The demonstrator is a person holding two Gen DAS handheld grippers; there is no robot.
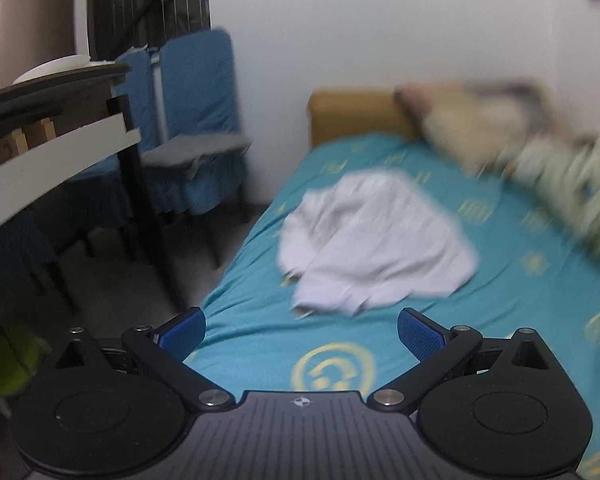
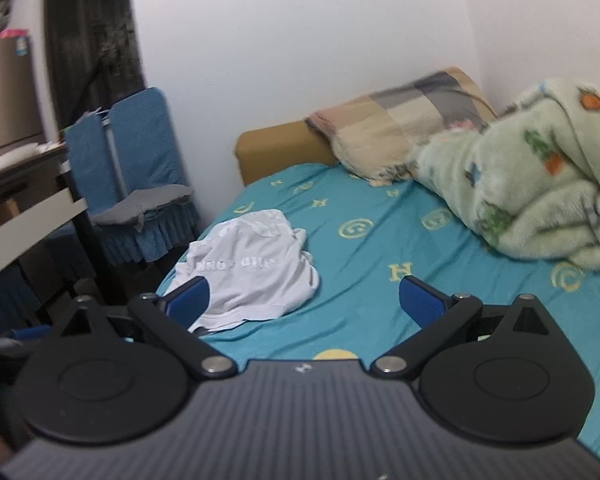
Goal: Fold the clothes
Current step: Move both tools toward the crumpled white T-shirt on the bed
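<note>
A crumpled white garment (image 1: 374, 240) lies on the teal bed sheet (image 1: 260, 336), near the bed's left edge. In the right wrist view the same white garment (image 2: 252, 268) shows faint lettering across it. My left gripper (image 1: 302, 332) hangs open just short of the garment's near hem, nothing between its blue pads. My right gripper (image 2: 304, 300) is open too; its left fingertip (image 2: 188, 300) overlaps the garment's near left edge in the picture, contact unclear. The left wrist view is blurred.
A green fleece blanket (image 2: 532, 184) is heaped on the bed's right side, with a plaid pillow (image 2: 400, 120) behind it against the ochre headboard (image 2: 276, 148). Left of the bed stand blue-covered chairs (image 2: 140, 184) and a dark table (image 1: 52, 96).
</note>
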